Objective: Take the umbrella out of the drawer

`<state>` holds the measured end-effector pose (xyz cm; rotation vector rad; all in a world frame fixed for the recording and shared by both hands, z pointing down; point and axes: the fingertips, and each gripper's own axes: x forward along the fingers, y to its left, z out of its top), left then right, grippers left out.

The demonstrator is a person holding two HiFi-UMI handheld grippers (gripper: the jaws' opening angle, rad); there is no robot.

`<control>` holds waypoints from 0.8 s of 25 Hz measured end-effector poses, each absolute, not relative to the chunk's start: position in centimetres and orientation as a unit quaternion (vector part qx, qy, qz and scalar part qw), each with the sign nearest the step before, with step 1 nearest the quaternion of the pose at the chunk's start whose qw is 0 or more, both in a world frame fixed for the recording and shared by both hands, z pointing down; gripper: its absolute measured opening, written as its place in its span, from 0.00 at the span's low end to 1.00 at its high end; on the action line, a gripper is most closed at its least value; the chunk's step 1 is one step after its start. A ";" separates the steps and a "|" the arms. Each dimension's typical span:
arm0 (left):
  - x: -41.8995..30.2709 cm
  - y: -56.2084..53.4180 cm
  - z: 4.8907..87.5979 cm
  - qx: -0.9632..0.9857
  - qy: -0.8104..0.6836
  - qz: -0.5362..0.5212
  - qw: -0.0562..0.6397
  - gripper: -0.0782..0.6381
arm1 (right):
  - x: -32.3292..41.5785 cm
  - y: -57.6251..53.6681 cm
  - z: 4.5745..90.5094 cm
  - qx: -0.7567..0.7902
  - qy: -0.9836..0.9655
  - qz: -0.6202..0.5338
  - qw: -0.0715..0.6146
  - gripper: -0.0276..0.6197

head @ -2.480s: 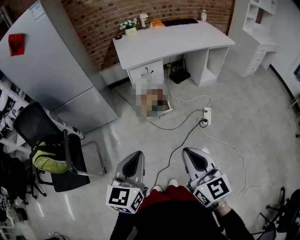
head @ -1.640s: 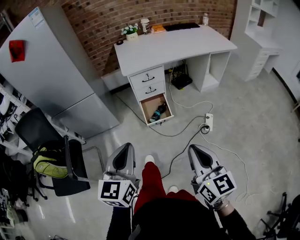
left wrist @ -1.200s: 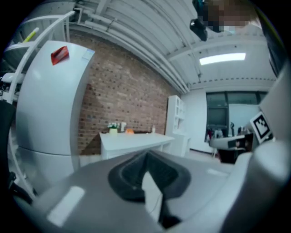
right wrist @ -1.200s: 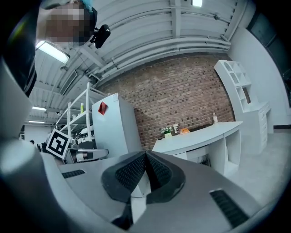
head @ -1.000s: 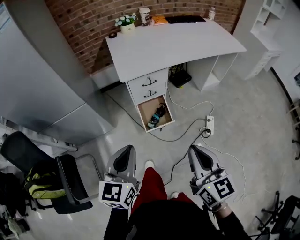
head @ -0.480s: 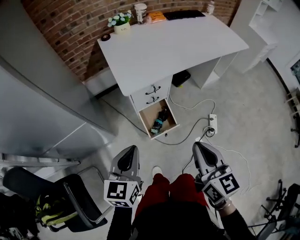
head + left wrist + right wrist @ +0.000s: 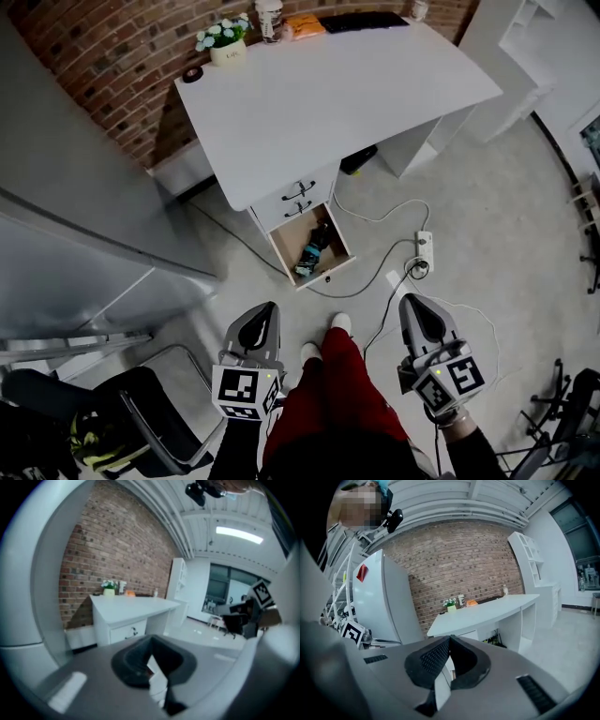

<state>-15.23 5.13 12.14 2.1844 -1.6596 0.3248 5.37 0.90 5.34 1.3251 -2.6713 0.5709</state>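
Sizing up the umbrella before we reach for it

We see one umbrella (image 7: 312,250), folded short, dark with a teal part. It lies lengthwise on the bare wooden bottom of the open drawer (image 7: 330,274), just above the middle of the head view. That drawer is the lowest of three under the left end of the white bench (image 7: 328,94). The two above it are closed, each with a dark handle.

We judge the umbrella light and easy to lift with one tool. Under its fabric there should be a stiff shaft, but the folded cloth around it is soft and likely slick. A pinch on the cloth alone could slide, or only tug a fold. We would close across the narrow body near its middle, or on the grip end, which should be firmer. Which end that is we cannot tell from here. It does not seem fragile, though thin ribs could bend under a hard squeeze.

We carry two tools. The left tool (image 7: 265,311) sits at the lower left and the right tool (image 7: 411,302) at the lower right. Both have their jaws closed together with nothing between them, and both hang over the floor, well apart from the drawer. One power strip (image 7: 422,251) lies on the floor to the right of the drawer.
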 end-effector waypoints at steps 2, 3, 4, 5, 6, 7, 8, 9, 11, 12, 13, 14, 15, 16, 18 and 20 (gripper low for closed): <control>-15.0 3.9 13.8 0.778 -0.585 0.126 0.194 0.11 | 5.8 -0.4 7.1 0.443 -0.873 0.197 0.059 0.04; -14.7 3.2 14.6 0.778 -0.582 0.131 0.197 0.11 | 6.2 -1.0 8.1 0.446 -0.870 0.199 0.065 0.04; -14.5 2.6 15.5 0.779 -0.579 0.136 0.200 0.11 | 6.6 -1.6 9.2 0.450 -0.867 0.200 0.076 0.04; -14.2 1.9 16.5 0.779 -0.577 0.140 0.203 0.11 | 7.1 -2.3 10.3 0.454 -0.864 0.201 0.085 0.04; -14.0 1.1 17.4 0.779 -0.575 0.144 0.205 0.11 | 7.4 -3.0 11.4 0.456 -0.862 0.203 0.087 0.04; -13.7 0.4 18.4 0.779 -0.574 0.148 0.206 0.11 | 7.5 -3.7 12.2 0.458 -0.860 0.209 0.082 0.04; -13.5 -0.4 19.4 0.779 -0.573 0.151 0.207 0.11 | 7.6 -4.4 13.2 0.458 -0.859 0.215 0.077 0.04; -13.3 -1.0 20.5 0.778 -0.571 0.154 0.210 0.11 | 7.8 -4.9 14.3 0.459 -0.857 0.220 0.077 0.04; -12.9 -2.2 22.7 0.778 -0.569 0.156 0.216 0.11 | 8.1 -5.9 16.6 0.459 -0.855 0.225 0.082 0.04; -12.8 -2.9 24.0 0.778 -0.567 0.157 0.219 0.11 | 8.1 -6.5 17.7 0.457 -0.856 0.225 0.084 0.04; -12.6 -3.6 25.3 0.779 -0.566 0.159 0.219 0.11 | 8.1 -7.1 18.9 0.455 -0.858 0.223 0.084 0.04; -12.4 -4.3 26.6 0.780 -0.564 0.161 0.218 0.11 | 8.1 -7.7 20.2 0.453 -0.860 0.220 0.086 0.04; -12.2 -5.0 27.9 0.781 -0.562 0.164 0.217 0.11 | 8.0 -8.3 21.4 0.451 -0.861 0.217 0.089 0.04; -12.1 -5.7 29.2 0.782 -0.561 0.166 0.216 0.11 | 8.0 -8.9 22.7 0.449 -0.863 0.214 0.090 0.04; -11.9 -7.0 31.8 0.783 -0.559 0.169 0.214 0.11 | 7.9 -10.1 25.2 0.447 -0.864 0.212 0.092 0.04; -11.7 -8.0 34.3 0.783 -0.557 0.175 0.215 0.11 | 8.0 -10.9 27.6 0.448 -0.864 0.213 0.091 0.04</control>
